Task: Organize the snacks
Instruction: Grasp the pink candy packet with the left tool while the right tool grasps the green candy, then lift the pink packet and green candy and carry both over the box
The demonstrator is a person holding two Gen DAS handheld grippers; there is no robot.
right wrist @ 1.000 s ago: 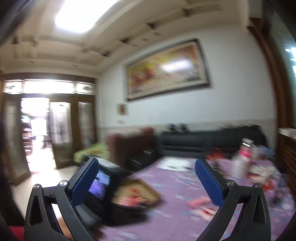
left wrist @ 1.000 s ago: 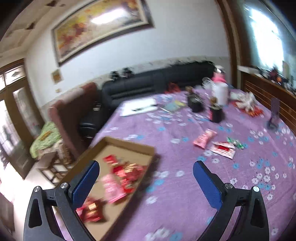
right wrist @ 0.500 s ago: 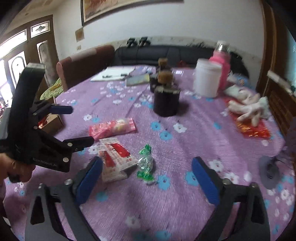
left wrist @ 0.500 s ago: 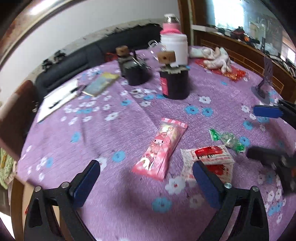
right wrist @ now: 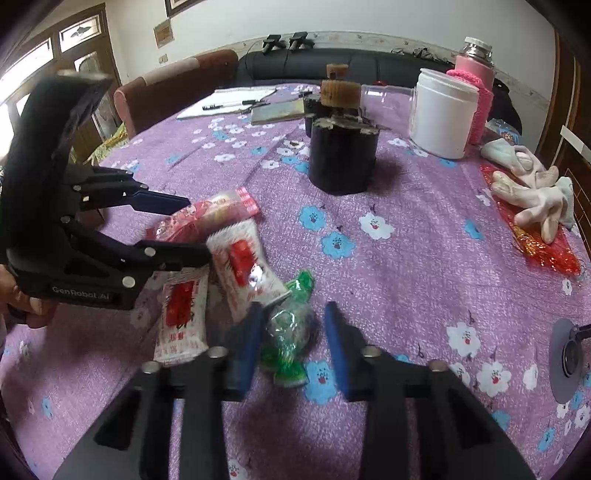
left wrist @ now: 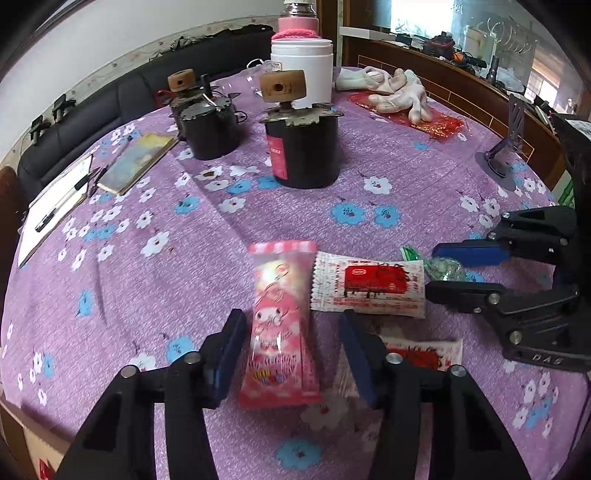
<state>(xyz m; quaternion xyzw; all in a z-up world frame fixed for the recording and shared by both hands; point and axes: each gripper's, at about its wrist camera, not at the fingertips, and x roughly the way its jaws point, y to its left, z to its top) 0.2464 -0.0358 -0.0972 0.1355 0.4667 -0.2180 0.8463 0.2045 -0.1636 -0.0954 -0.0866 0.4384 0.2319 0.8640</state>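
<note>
A pink snack packet (left wrist: 280, 325) lies on the purple flowered tablecloth (left wrist: 147, 295), between the fingers of my left gripper (left wrist: 291, 332). The jaws are closing and a gap shows on each side of the packet. Beside it lie two white-and-red packets (left wrist: 369, 288) (left wrist: 424, 354). My right gripper (right wrist: 291, 321) straddles a green wrapped candy (right wrist: 288, 332); its jaws are closing too, with the right pad still clear of the candy. From the right wrist, the left gripper (right wrist: 195, 229) is seen around the pink packet (right wrist: 218, 210). The left wrist shows the right gripper (left wrist: 443, 273) at the candy (left wrist: 443, 267).
Two black jars with wooden knobs (left wrist: 299, 147) (left wrist: 210, 129), a white tub (left wrist: 301, 70) and a pink bottle (left wrist: 297, 22) stand further back. Pale gloves (left wrist: 395, 92) lie on a red bag, a notebook with a pen (left wrist: 55, 206) lies at left, and a phone stand (left wrist: 502, 155) is at right.
Both grippers dropped from facing the room down to the tabletop. The left jaws narrowed around the pink packet and the right jaws narrowed around the green candy.
</note>
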